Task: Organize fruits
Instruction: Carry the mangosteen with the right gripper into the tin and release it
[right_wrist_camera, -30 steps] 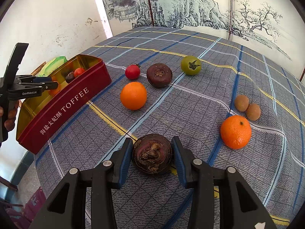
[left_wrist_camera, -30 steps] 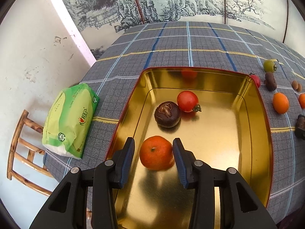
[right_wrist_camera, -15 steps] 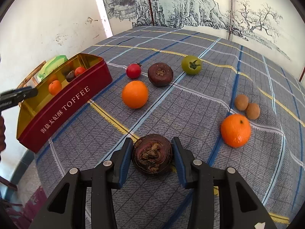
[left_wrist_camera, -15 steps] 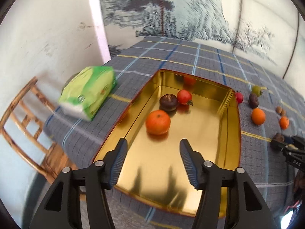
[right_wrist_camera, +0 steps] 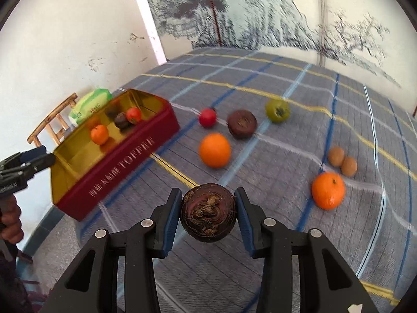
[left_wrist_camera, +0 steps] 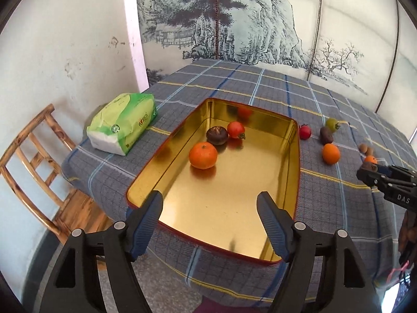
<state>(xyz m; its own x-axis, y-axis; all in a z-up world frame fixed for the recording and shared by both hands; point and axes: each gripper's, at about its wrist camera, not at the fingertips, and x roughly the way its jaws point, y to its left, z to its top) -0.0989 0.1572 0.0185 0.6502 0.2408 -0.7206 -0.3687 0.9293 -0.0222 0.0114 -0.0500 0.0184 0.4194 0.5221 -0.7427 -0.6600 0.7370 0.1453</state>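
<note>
A red and gold toffee tin (left_wrist_camera: 295,172) (right_wrist_camera: 125,161) stands at the table's left. In it lie a mandarin (left_wrist_camera: 203,155), a dark brown fruit (left_wrist_camera: 217,135) and a red tomato (left_wrist_camera: 235,130). My left gripper (left_wrist_camera: 209,212) is open and empty above the tin's near rim. My right gripper (right_wrist_camera: 208,212) is shut on a dark brown hairy fruit (right_wrist_camera: 208,212) and holds it above the cloth, to the right of the tin. On the cloth lie an orange (right_wrist_camera: 215,150), a red tomato (right_wrist_camera: 207,117), a brown fruit (right_wrist_camera: 242,124), a green tomato (right_wrist_camera: 277,110), a mandarin (right_wrist_camera: 328,190) and two small brown fruits (right_wrist_camera: 342,161).
A green tissue pack (left_wrist_camera: 122,126) lies left of the tin near the white wall. A wooden chair (left_wrist_camera: 39,161) stands beyond the table's left edge. A painted screen stands behind the table. The table is covered by a grey checked cloth (left_wrist_camera: 336,203).
My left gripper opened, let go of the mandarin in the tin and drew back and up. My right gripper lifted the dark hairy fruit off the cloth.
</note>
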